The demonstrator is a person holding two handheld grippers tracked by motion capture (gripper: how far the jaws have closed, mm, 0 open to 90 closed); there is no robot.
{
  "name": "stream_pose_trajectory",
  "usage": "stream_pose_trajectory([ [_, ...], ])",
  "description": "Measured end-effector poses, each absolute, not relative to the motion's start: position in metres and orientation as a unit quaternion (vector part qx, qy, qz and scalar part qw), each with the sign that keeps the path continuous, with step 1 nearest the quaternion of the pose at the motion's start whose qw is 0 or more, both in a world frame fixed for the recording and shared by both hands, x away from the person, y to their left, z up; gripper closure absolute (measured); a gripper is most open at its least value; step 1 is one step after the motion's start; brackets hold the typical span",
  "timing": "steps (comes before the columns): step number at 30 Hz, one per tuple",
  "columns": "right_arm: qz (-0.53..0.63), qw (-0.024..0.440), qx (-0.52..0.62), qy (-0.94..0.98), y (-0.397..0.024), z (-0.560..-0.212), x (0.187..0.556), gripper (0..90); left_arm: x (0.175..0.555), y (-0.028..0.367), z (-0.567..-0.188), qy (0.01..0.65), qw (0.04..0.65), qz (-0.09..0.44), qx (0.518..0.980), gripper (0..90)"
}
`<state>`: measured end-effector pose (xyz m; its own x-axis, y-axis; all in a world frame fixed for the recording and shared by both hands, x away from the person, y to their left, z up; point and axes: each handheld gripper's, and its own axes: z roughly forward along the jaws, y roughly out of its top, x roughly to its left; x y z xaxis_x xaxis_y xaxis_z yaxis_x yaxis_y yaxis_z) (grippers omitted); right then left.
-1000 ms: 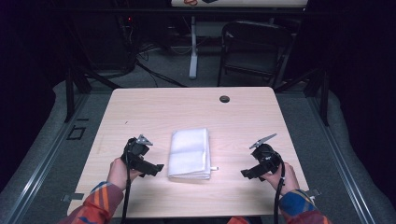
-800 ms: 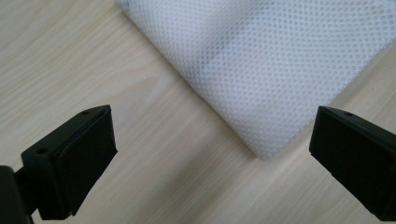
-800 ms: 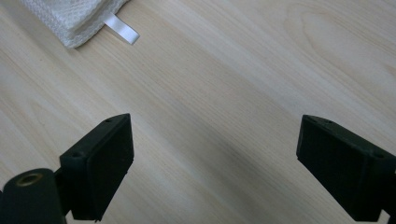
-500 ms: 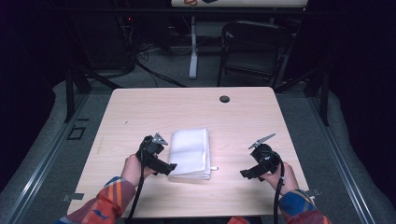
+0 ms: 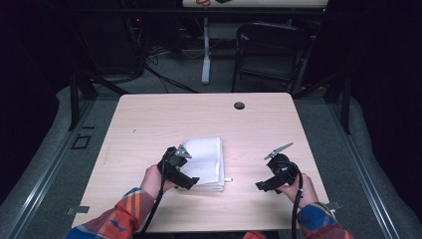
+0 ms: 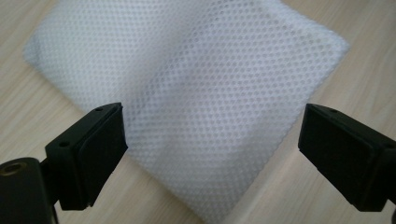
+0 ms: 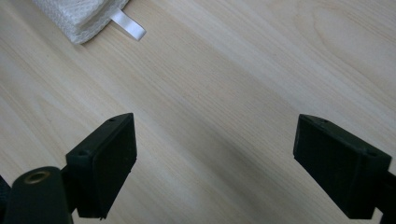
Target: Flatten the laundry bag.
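White mesh, folded into a thick pad, lies at the centre of the pale wood counter (image 5: 149, 124), a little toward 6 o'clock, as a person in plaid sleeves works two hand-held tools over it. The folded mesh cloth (image 5: 206, 159) shows its open weave plainly in the left gripper view, where the left tool (image 6: 212, 140) hangs over the fabric's near corner with its jaws spread wide on either side; they have just been easing inward a touch, yet the pads press on nothing. From above, that left tool (image 5: 180, 167) sits at the cloth's 8 o'clock edge. The right tool (image 5: 274, 172) waits well apart at the cloth's 3 o'clock, released as well, bare wood between its jaws (image 7: 215, 163) and the cloth's small white loop tab (image 7: 128, 24) lying at 11 o'clock in its own view.

The likely trouble is a shallow bite: mesh this slack and layered can let the jaws pinch only the top ply, so the stack would peel open instead of lifting whole. A closing tool that lands flat on the fabric could also shove the pad across the smooth wood, skewing its fold away from the waiting right tool.
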<state>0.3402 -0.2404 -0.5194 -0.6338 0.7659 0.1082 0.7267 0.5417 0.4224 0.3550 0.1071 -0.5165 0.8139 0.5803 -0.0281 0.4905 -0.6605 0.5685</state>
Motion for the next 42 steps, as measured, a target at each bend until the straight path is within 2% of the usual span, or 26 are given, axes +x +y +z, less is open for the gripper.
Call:
stream_pose_trajectory([
  [6, 0.232, 0.038, 0.434, 0.870, -0.239, -0.522, 0.340, 13.3, 0.353, 0.094, -0.521, 0.272, 0.283, 0.071, 0.917, 9.3],
  [13, 0.222, 0.033, 0.426, 0.876, -0.240, -0.520, 0.340, 13.3, 0.355, 0.075, -0.535, 0.253, 0.257, 0.065, 0.931, 15.1],
  [21, 0.215, 0.032, 0.421, 0.880, -0.239, -0.520, 0.339, 13.4, 0.355, 0.063, -0.550, 0.239, 0.222, 0.082, 0.942, 21.6],
  [27, 0.228, 0.023, 0.423, 0.877, -0.237, -0.522, 0.339, 13.5, 0.351, 0.060, -0.553, 0.216, 0.215, 0.101, 0.947, 33.8],
  [32, 0.228, 0.025, 0.424, 0.876, -0.236, -0.523, 0.338, 13.7, 0.351, 0.062, -0.552, 0.202, 0.228, 0.087, 0.949, 47.7],
  [36, 0.225, 0.016, 0.420, 0.879, -0.235, -0.523, 0.339, 13.8, 0.351, 0.063, -0.552, 0.195, 0.233, 0.078, 0.950, 53.8],
  [37, 0.223, 0.017, 0.419, 0.880, -0.235, -0.523, 0.339, 13.9, 0.351, 0.063, -0.552, 0.196, 0.235, 0.076, 0.949, 58.0],
  [42, 0.217, 0.021, 0.416, 0.883, -0.235, -0.522, 0.339, 14.1, 0.352, 0.064, -0.551, 0.191, 0.239, 0.070, 0.949, 67.3],
])
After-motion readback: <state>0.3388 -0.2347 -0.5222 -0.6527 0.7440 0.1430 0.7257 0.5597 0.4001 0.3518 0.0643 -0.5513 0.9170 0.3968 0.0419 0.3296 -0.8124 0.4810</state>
